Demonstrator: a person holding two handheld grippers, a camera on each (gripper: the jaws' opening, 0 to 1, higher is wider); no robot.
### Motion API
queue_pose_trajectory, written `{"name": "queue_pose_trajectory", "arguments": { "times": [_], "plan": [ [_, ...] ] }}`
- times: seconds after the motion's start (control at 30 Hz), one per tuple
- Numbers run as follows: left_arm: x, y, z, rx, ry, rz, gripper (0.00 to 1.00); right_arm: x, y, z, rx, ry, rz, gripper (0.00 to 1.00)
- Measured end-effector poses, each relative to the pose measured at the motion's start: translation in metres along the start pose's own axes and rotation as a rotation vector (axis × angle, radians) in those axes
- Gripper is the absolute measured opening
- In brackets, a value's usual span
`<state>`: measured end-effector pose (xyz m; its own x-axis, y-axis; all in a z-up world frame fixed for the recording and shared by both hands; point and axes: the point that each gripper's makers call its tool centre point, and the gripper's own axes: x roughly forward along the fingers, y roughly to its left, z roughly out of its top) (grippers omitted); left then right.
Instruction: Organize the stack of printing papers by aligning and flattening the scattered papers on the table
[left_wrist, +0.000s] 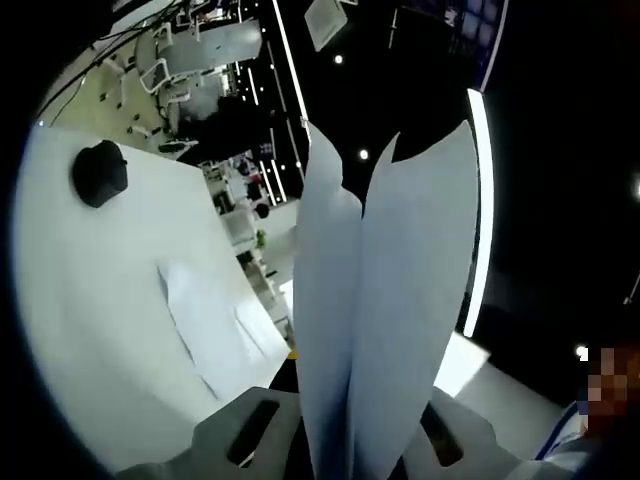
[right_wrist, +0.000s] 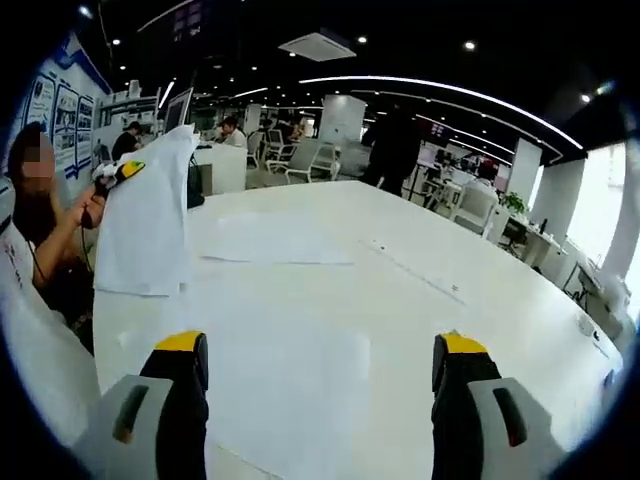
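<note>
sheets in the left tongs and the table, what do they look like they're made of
Sheets: thin matte white paper, likely, since they bow and fan apart above the shut left tongs. Table: smooth white top with a faint sheen, perhaps laminate; the look leaves it open.

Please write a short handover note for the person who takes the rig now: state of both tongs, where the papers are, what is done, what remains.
Left tongs: shut on lifted sheets, held above the table.
Right tongs: open, holding nothing, over a loose sheet.
More flat sheets lie farther along the table, apart from the others.
Done: some sheets picked up.
Left: gather the loose ones, align the edges and flatten into one stack.
</note>
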<state>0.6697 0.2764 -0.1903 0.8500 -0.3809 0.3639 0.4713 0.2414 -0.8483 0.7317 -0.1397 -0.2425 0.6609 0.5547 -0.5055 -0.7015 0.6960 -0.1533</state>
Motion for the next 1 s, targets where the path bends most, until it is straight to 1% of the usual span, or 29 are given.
{"name": "queue_pose_trajectory", "arguments": {
  "times": [0.17, 0.27, 0.53, 0.7, 0.8, 1.0],
  "plan": [
    [0.001, -0.002, -0.002, 0.004, 0.006, -0.006, 0.06, 0.002, -0.002, -0.003, 0.002, 0.020, 0.001, 0.88],
    [0.001, -0.002, -0.003, 0.005, 0.007, -0.004, 0.06, 0.004, -0.001, -0.004, 0.016, 0.017, 0.016, 0.89],
    [0.000, 0.000, 0.000, 0.007, 0.002, 0.000, 0.06, 0.011, -0.004, -0.013, -0.001, 0.073, 0.007, 0.89],
    [-0.001, 0.001, -0.001, 0.006, 0.001, 0.003, 0.06, 0.012, -0.006, -0.014, 0.018, 0.069, 0.008, 0.89],
    [-0.001, 0.001, -0.001, 0.008, 0.001, 0.005, 0.06, 0.014, -0.008, -0.020, 0.012, 0.091, 0.003, 0.88],
    [0.000, 0.002, 0.000, 0.007, 0.000, 0.004, 0.06, 0.016, -0.012, -0.025, 0.016, 0.109, -0.002, 0.88]
  ]
}}
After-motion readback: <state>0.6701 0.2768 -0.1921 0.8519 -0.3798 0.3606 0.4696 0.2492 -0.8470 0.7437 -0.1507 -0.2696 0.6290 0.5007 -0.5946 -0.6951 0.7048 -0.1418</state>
